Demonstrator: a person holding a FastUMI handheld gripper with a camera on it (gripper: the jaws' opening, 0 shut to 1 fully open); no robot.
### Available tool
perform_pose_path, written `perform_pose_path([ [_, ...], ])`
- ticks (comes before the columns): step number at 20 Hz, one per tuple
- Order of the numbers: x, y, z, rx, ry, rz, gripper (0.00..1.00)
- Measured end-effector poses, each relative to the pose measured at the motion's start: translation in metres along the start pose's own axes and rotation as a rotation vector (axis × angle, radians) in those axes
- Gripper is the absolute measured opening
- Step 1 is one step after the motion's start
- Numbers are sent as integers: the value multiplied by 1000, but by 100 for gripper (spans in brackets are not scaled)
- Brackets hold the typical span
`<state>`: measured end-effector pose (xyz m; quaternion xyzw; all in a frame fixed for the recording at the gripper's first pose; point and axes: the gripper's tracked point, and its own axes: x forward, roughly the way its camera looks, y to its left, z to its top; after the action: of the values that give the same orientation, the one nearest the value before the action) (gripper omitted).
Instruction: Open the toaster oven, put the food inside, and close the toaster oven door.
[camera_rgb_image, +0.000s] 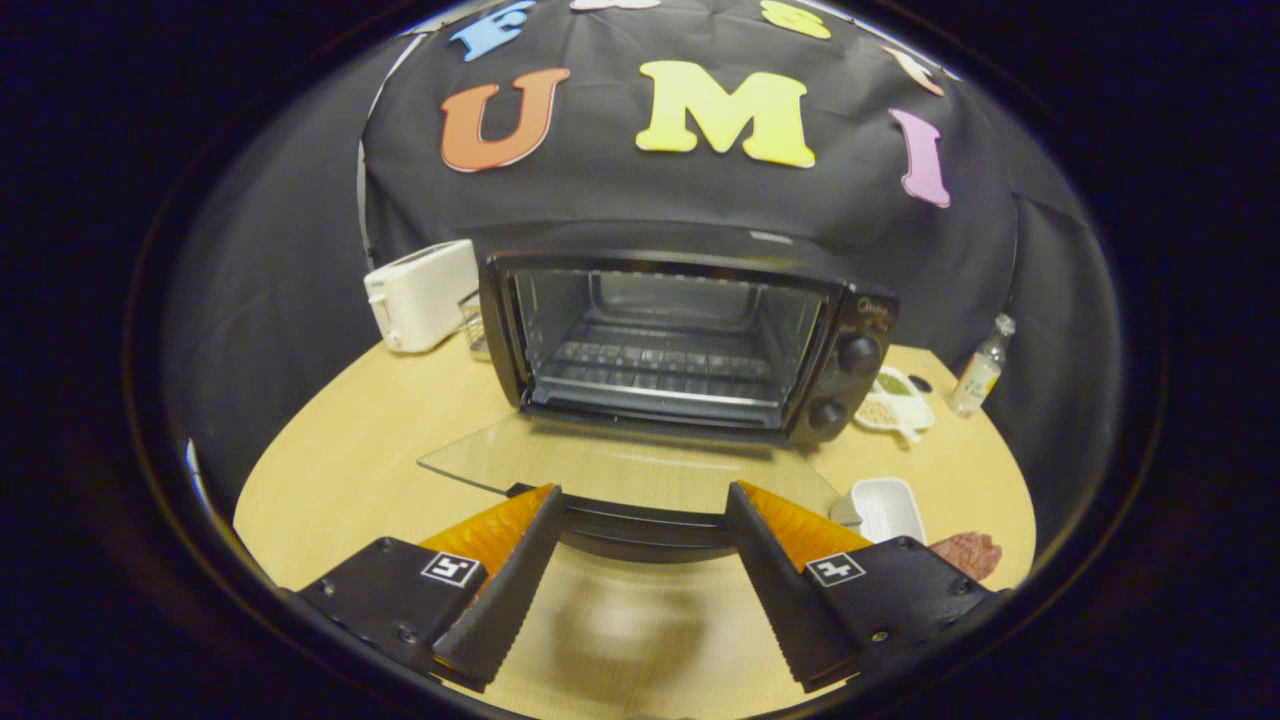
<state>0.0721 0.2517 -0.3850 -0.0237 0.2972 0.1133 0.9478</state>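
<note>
Opening step judged done: toaster oven (690, 340) standing toward the back of the table (340, 470) with its glass door (620, 468) swung fully down and lying flat toward the gripper (640, 520), door handle (645, 525) sitting right between the two fingertips. Gripper spread wide, fingers (510, 570) apart and pressing on nothing, the handle's dark bar spanning the gap at their tips, touching or just clear hard to tell. Oven cavity bare, just a wire rack (660, 365) across it and no food on it yet. Food step judged next in line. Reddish-brown lump, probably the food (967, 552), lying on the table beyond the right finger, just beside a white rectangular tray (888, 508) that looks empty. Next move probably calling for a pull back off the handle, a swing to the right, and a close over that lump without squashing it, then a level carry in over the lowered door onto the rack, clear of the door glass. Further back, beside the oven's control knobs (858, 355), a white divided dish (893, 400) holding something green in one section and something pale and grainy in another; exact contents too small to tell. Small clear bottle (978, 372) upright near the table's far right edge. White pop-up toaster (420, 295) to the left of the oven, a small wire basket (474, 325) tucked between the two
</note>
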Motion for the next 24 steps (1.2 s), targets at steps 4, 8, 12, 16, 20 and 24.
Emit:
perform_pose_path([
  [4,17,-6,-41,53,107,20,100],
  [8,22,-11,-49,-3,128,-1,100],
  [12,21,-12,-55,-58,134,-11,100],
  [16,22,-11,-53,-72,142,-6,100],
  [20,10,-13,-44,5,102,59,100],
  [24,-17,-48,-25,-1,61,27,100],
])
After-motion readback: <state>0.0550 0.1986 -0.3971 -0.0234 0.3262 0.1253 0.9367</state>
